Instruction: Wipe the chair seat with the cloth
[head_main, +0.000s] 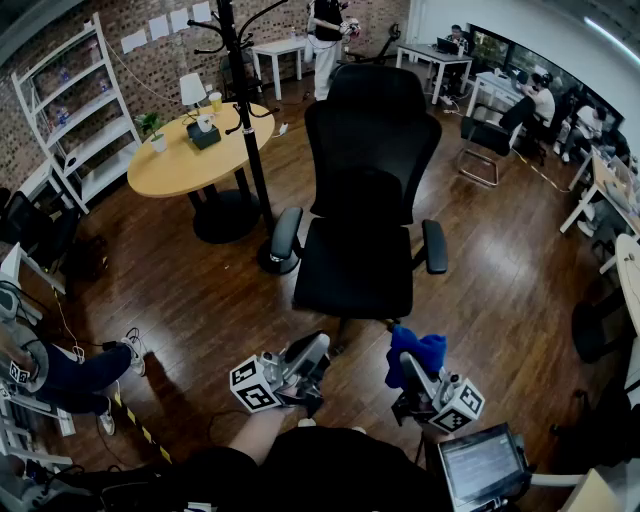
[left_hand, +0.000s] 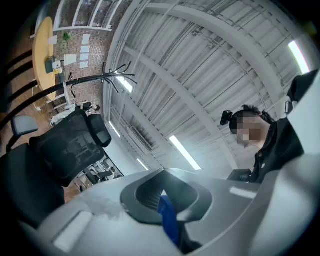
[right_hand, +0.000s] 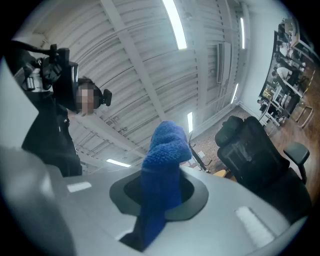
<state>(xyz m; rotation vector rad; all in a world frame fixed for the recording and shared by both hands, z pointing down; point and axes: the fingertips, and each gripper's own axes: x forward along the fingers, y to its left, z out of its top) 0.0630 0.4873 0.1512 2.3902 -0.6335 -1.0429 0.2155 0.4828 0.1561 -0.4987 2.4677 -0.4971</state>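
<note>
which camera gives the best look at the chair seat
Head view: the whole chair seat shows from above, between both armrests. The gripper views tilt upward and catch mostly the backrest, the seat at most a dark edge.

Blue terry cloth is bunched into a roll and clamped in my right gripper, free end sticking up past the jaw tips, held in the air short of the chair. Chair seat: black, padded, level, front edge towards me, armrests on both sides.
</note>
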